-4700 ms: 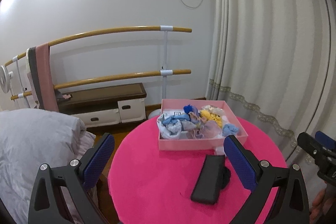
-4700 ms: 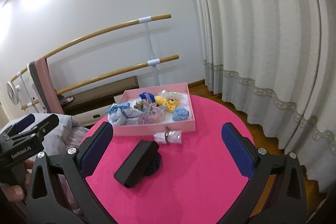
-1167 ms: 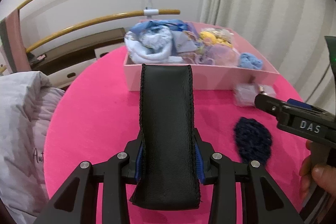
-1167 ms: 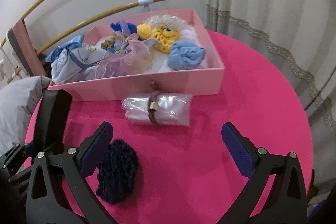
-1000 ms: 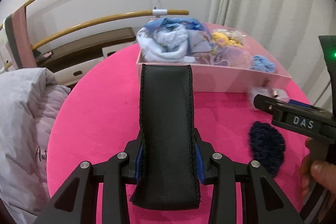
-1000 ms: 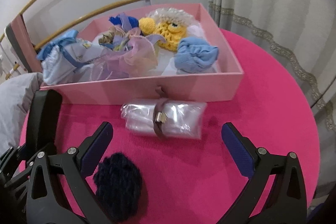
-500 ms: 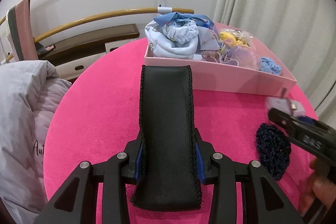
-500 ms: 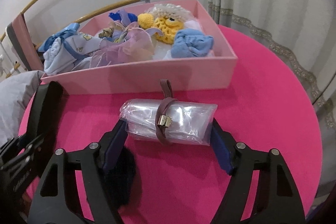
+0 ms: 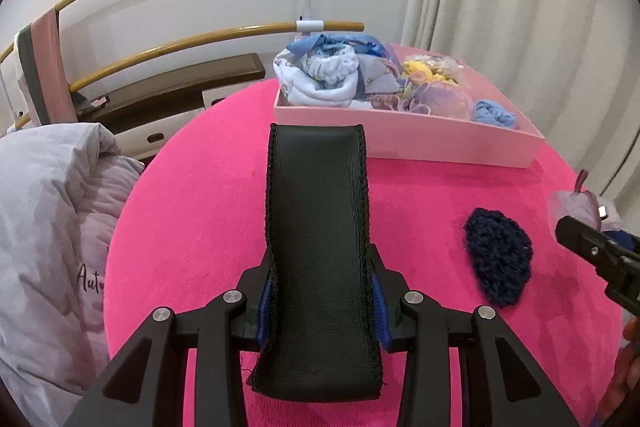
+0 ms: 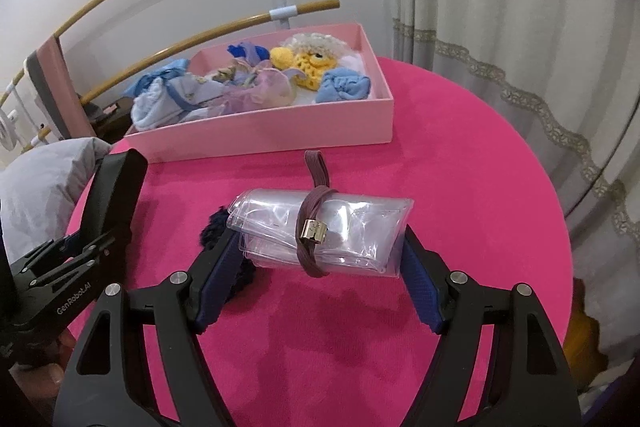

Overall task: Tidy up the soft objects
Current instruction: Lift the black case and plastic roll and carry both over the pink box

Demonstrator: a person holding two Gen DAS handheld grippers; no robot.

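Glossy clear-plastic pouch (image 10: 320, 231), matt plush tablecloth (image 10: 460, 155)

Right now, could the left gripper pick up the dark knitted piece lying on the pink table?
Probably not as things stand. The left gripper is shut on the black leather case, so its jaws are full. The dark knitted piece lies bare on the pink table to its right, beside the right gripper.

Two wooden barre rails (image 9: 208, 39) run along the wall beside pale curtains (image 10: 520, 7) and what looks like grey bedding (image 9: 44, 211).

left tool (image 9: 320, 291) clamped tight, raised above table level, right tool (image 10: 320, 251) closed partway, level, beside it
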